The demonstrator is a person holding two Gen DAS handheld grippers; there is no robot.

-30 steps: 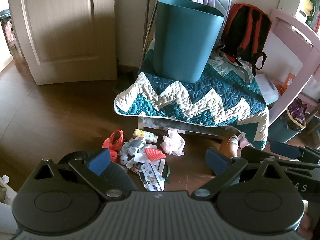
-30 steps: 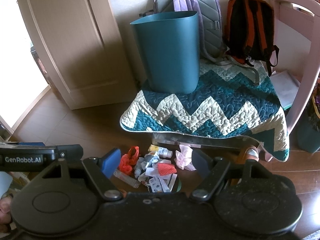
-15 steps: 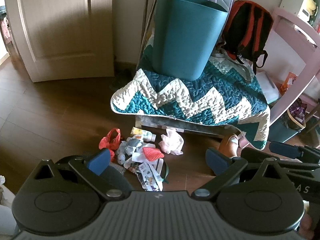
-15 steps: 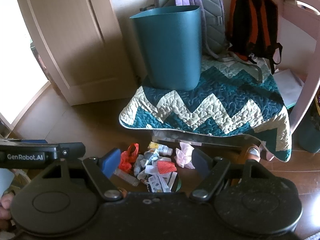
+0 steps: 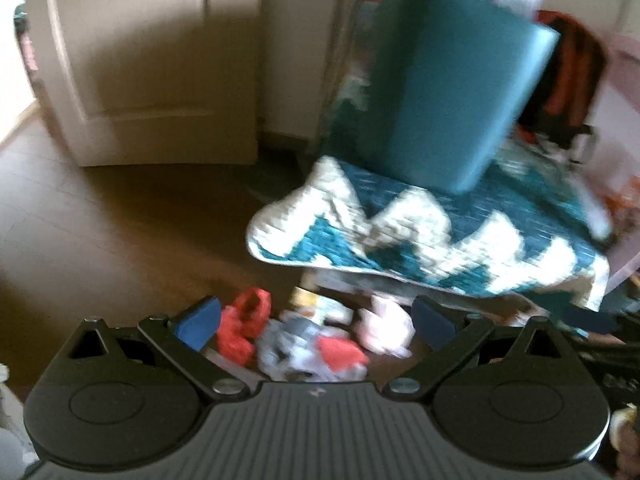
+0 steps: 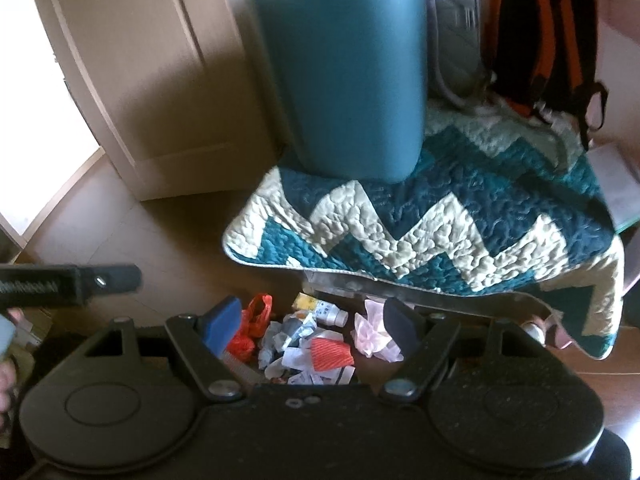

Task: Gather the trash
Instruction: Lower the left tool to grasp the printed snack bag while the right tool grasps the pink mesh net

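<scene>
A pile of trash (image 6: 308,344) lies on the brown floor below a quilt-covered seat: a red plastic bag (image 6: 256,320), crumpled papers, a small bottle (image 6: 328,312), an orange-red wrapper (image 6: 330,354) and a pink wad (image 6: 372,336). The pile also shows, blurred, in the left wrist view (image 5: 312,344). A teal bin (image 6: 344,80) stands on the quilt (image 6: 460,232); it shows in the left wrist view too (image 5: 448,92). My left gripper (image 5: 316,320) and my right gripper (image 6: 310,322) are both open and empty, held above the pile.
A cream door (image 6: 132,80) stands at the left. A purple-grey backpack (image 6: 452,20) and a black-orange backpack (image 6: 536,36) lean behind the bin. A pink frame (image 5: 624,128) stands at the right. The left gripper's body (image 6: 68,286) shows at the right wrist view's left edge.
Both grippers have moved forward and down toward the pile, which now sits lower and closer between the fingers. The views are motion-blurred. Both jaws stay open.
</scene>
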